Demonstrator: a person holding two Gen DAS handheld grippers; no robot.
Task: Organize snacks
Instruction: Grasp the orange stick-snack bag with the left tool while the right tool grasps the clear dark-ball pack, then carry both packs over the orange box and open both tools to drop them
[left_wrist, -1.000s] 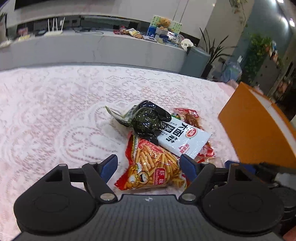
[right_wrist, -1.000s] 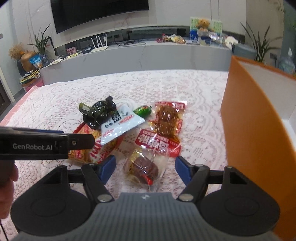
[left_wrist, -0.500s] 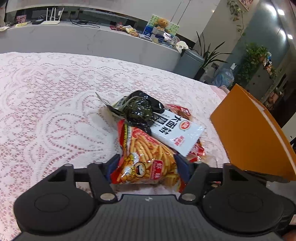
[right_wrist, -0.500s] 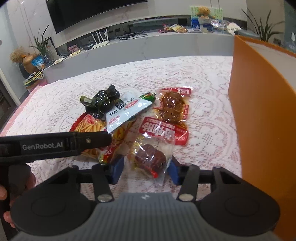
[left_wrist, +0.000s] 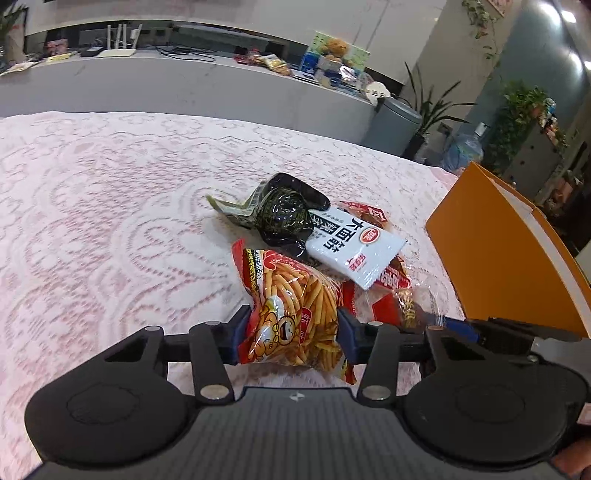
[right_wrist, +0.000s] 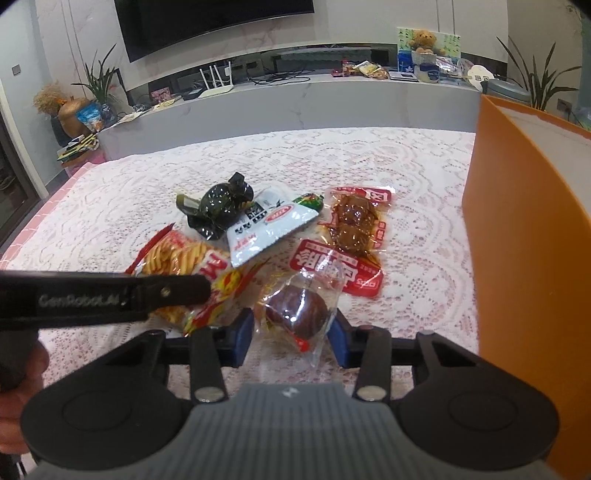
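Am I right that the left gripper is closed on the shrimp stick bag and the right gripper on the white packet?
Not quite. The right gripper is closed on the clear-wrapped brown snack, per the right wrist view; the white packet lies untouched. The left gripper does hold the shrimp stick bag.

The snacks lie in a bunch on the worktop (right_wrist: 406, 155). The chip bag (left_wrist: 295, 314) sits between the fingers of the left claw (left_wrist: 290, 334). Behind it lies the seaweed pack (left_wrist: 284, 216), and the flat pouch (left_wrist: 354, 247) leans on that pack's right side. The wrapped bun (right_wrist: 297, 312) sits between the fingers of the right claw (right_wrist: 291, 334), just right of the chip bag. Behind the bun lies the tofu pack (right_wrist: 334, 271), and behind that the meat pack (right_wrist: 356, 219). The box (right_wrist: 528, 229) stands at the right, near the bunch.
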